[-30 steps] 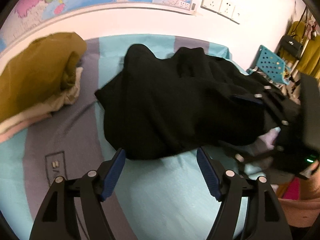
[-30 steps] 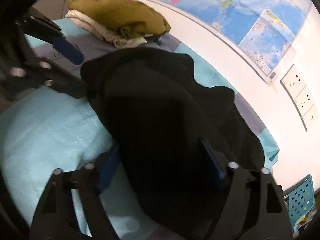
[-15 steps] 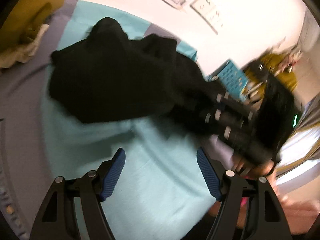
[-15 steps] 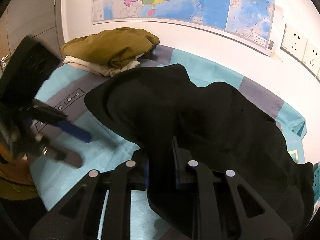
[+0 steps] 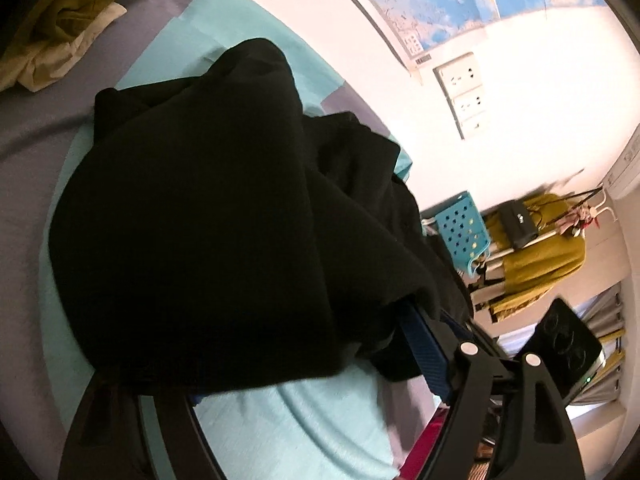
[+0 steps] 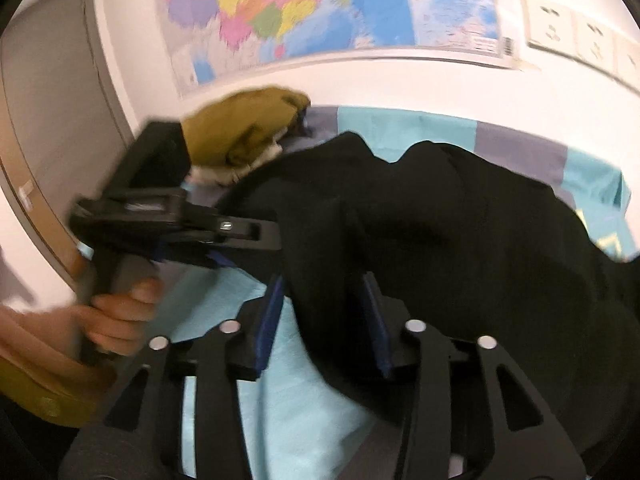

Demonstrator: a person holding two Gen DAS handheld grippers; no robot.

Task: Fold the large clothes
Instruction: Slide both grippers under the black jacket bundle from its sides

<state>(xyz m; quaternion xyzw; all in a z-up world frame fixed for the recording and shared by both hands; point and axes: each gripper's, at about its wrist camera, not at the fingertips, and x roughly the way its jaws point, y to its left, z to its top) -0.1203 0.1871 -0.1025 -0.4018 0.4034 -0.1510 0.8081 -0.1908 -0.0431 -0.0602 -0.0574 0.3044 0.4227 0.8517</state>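
Observation:
A large black garment (image 5: 208,216) lies bunched on the teal and grey bed sheet (image 5: 304,432). In the left wrist view its near edge drapes over my left gripper (image 5: 304,364), whose jaws stand wide apart around the cloth; the left finger is hidden under it. In the right wrist view my right gripper (image 6: 324,316) has a fold of the same black garment (image 6: 460,248) between its blue pads (image 6: 272,312), which stand partly apart. The left gripper's body (image 6: 168,220) shows there at the left, held by a hand.
A pile of olive and cream clothes (image 5: 52,40) lies at the far left of the bed, also in the right wrist view (image 6: 240,136). A map (image 6: 320,12) and wall sockets (image 5: 464,92) are on the wall. A teal perforated basket (image 5: 464,236) and hanging clothes stand beyond the bed.
My left gripper has moved in under the garment's near edge and rolled. My right gripper, shut on the cloth half a second ago, has its pads further apart now, with cloth still between them.

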